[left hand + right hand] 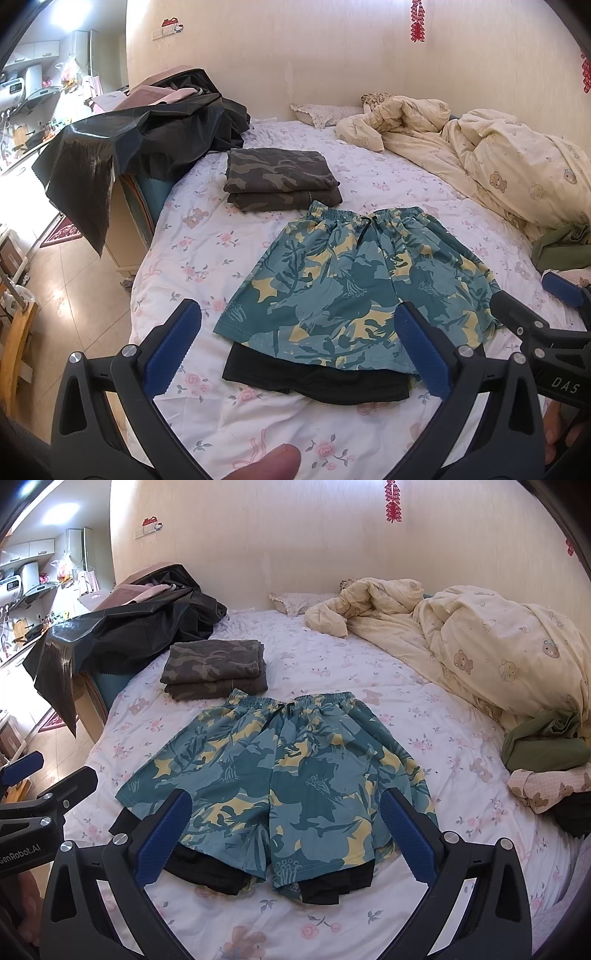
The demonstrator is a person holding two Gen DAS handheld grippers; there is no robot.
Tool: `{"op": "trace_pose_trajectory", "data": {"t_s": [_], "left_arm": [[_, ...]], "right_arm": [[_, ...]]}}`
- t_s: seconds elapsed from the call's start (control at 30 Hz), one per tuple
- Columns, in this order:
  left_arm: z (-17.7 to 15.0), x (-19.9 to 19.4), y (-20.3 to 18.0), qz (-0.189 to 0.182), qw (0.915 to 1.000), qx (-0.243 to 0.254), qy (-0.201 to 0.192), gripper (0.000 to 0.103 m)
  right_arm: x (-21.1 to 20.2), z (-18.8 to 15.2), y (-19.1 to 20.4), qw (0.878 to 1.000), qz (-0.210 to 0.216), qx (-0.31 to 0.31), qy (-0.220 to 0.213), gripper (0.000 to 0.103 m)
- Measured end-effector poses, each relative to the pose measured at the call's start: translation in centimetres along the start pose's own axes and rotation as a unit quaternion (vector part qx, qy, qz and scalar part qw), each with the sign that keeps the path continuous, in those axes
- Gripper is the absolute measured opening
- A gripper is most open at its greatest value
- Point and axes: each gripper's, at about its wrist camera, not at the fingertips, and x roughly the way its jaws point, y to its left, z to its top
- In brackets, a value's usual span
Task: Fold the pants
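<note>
The teal floral shorts (280, 775) lie spread flat near the bed's (406, 716) front edge, waistband away, black liner poking out below the hems. Left gripper (297, 350) and right gripper (284, 834) both hover spread wide, holding nothing. Folded camo pants (216, 668) sit just behind the waistband.

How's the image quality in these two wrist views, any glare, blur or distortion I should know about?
Left wrist view: strong fisheye bending with dark vignetted corners, blown-out light at upper left, glare on the black plastic sheet; the floral shorts look sharp. Right wrist view: the same curvature, the shorts evenly lit and in focus, and the open right gripper frames them.
</note>
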Motion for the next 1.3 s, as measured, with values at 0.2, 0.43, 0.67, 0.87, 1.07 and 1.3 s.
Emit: {"op": "trace_pose_trajectory", "data": {"t_s": [0.2, 0.43, 0.67, 0.87, 1.07, 1.3], "left_arm": [[-0.01, 0.0, 0.0, 0.0, 1.0, 0.0, 0.0, 0.103], [-0.02, 0.0, 0.0, 0.0, 1.0, 0.0, -0.001, 0.103], [0.05, -0.12, 0.18, -0.001, 1.0, 0.0, 0.0, 0.103], [0.21, -0.18, 0.4, 0.0, 1.0, 0.0, -0.001, 0.103], [0.27, -0.24, 0.51, 0.0, 1.0, 0.0, 0.0, 0.103], [0.17, -0.18, 0.33, 0.001, 1.0, 0.001, -0.001, 0.103]], "right_arm": [[0.01, 0.05, -0.02, 1.0, 0.0, 0.001, 0.001, 0.103], [0.1, 0.12, 0.01, 1.0, -0.004, -0.001, -0.003, 0.103], [-0.03, 0.1, -0.05, 1.0, -0.003, 0.001, -0.002, 0.103], [-0.1, 0.09, -0.09, 1.0, -0.004, 0.001, -0.004, 0.103], [-0.21, 0.16, -0.21, 1.0, -0.004, 0.003, -0.003, 0.103], [-0.17, 0.14, -0.17, 1.0, -0.004, 0.003, -0.003, 0.103]]}}
